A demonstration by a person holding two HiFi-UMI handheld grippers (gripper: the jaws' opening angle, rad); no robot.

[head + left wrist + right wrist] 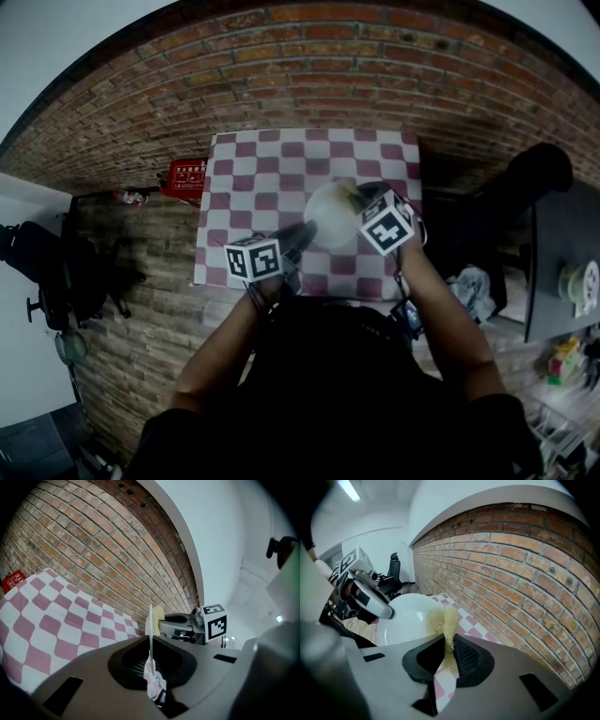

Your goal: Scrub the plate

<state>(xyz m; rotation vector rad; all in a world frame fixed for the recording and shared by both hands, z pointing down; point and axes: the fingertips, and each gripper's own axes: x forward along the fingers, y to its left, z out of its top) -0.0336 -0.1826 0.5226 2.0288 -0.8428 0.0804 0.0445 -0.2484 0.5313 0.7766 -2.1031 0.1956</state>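
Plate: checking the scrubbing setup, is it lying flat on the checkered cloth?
No, the plate stands on edge, clamped by the left gripper in its jaws, not flat on the checkered cloth.

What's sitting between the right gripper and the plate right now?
A yellowish fibrous scrub pad, pinched by the right gripper, its tip against the white plate. The right gripper view shows it.

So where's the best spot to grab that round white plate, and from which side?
By its thin rim, coming in edge-on. The round white plate is flat and wide, so only its edge fits between two jaws. The left gripper is shut on the rim that way. This leaves the plate's face free for the right gripper, which is shut on the yellow fibrous scrubber.
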